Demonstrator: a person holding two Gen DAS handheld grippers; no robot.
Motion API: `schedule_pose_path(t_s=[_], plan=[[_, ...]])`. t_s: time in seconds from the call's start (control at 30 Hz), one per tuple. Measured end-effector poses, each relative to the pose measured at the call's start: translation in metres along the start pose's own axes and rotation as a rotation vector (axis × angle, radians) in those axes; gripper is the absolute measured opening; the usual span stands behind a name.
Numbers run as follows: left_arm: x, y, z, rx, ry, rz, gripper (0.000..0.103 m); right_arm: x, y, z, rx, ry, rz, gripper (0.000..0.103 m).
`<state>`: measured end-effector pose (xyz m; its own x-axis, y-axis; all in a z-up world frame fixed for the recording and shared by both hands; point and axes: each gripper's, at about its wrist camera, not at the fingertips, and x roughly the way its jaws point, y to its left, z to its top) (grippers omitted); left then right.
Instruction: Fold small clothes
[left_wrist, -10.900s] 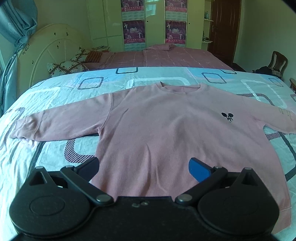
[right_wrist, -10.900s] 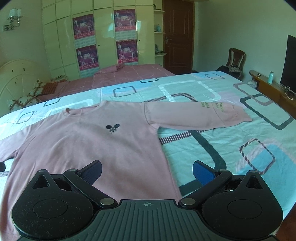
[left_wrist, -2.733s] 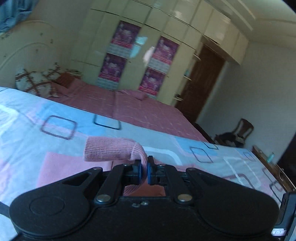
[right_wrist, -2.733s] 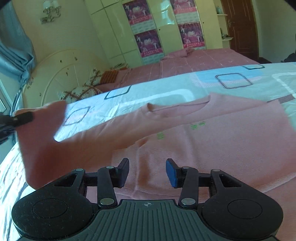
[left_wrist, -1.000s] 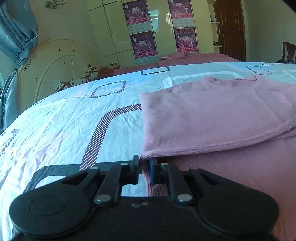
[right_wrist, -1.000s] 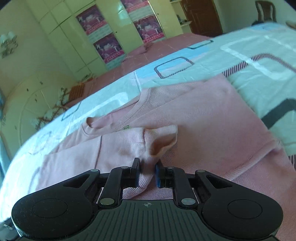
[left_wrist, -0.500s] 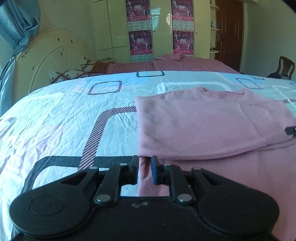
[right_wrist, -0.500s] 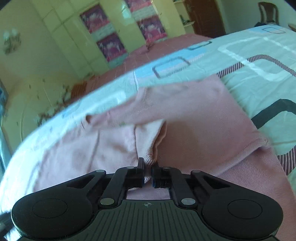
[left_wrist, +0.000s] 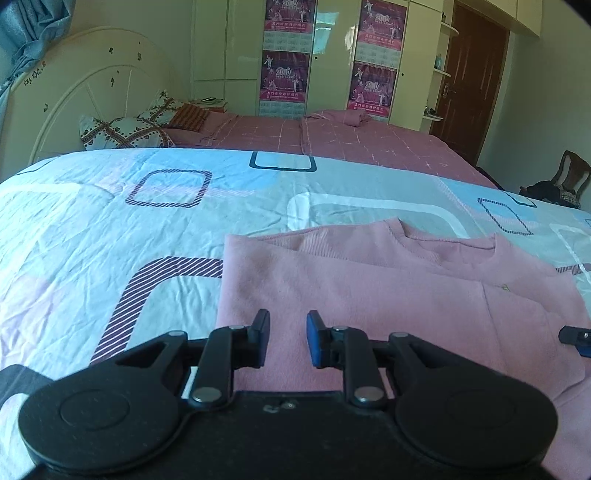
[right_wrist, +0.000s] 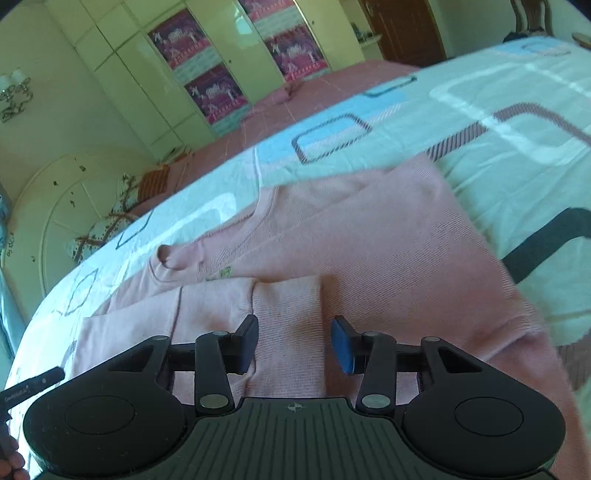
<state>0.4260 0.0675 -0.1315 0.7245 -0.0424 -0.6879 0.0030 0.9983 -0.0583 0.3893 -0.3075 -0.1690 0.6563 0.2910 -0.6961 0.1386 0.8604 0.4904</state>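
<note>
A pink sweatshirt (left_wrist: 388, 295) lies flat on the patterned bedspread (left_wrist: 110, 229), both sleeves folded in across its body. My left gripper (left_wrist: 287, 338) is open and empty, just above the sweatshirt's left folded edge. In the right wrist view the sweatshirt (right_wrist: 369, 243) shows its collar at the left and a ribbed sleeve cuff (right_wrist: 288, 314) lying flat on the body. My right gripper (right_wrist: 294, 345) is open, its fingers either side of that cuff, holding nothing. A tip of the right gripper shows at the right edge of the left wrist view (left_wrist: 576, 338).
A second bed with a pink cover (left_wrist: 332, 140) stands behind, with pillows (left_wrist: 122, 133) by a white headboard (left_wrist: 74, 103). Wardrobes with posters (left_wrist: 284, 55) line the back wall. A chair (left_wrist: 569, 177) and a dark door (left_wrist: 472, 74) are at the right.
Both grippers have opened and let go of the sweatshirt: the left released the folded edge, the right released the sleeve cuff, which now lies flat. The left gripper has lifted slightly.
</note>
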Motion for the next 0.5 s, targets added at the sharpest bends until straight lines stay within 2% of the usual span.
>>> schedule_pose_path(t_s=[0.07,0.13,0.17,0.27,0.33,0.43,0.5], plan=[[0.016,-0.002,0.002,0.005,0.01,0.012,0.021,0.011,0.004,0.001,-0.013,0.011,-0.013,0.044],[0.031,-0.001,0.003,0.001,0.024,0.031,0.021,0.016,0.009,0.002,-0.042,-0.002,-0.02,0.026],[0.038,0.001,0.004,-0.011,0.035,0.04,0.021,0.019,0.013,0.003,-0.062,0.004,-0.013,0.009],[0.05,0.007,0.004,-0.045,0.038,0.062,0.021,0.025,0.023,0.005,-0.12,0.008,-0.008,0.008],[0.052,0.007,0.004,-0.043,0.032,0.068,0.021,0.02,0.033,0.006,-0.195,-0.042,-0.022,0.007],[0.052,0.003,0.004,-0.033,0.024,0.076,0.021,0.004,0.04,0.008,-0.283,-0.163,-0.066,0.007],[0.053,0.002,0.004,-0.033,0.018,0.081,0.021,0.008,0.039,0.007,-0.328,-0.178,-0.121,0.007]])
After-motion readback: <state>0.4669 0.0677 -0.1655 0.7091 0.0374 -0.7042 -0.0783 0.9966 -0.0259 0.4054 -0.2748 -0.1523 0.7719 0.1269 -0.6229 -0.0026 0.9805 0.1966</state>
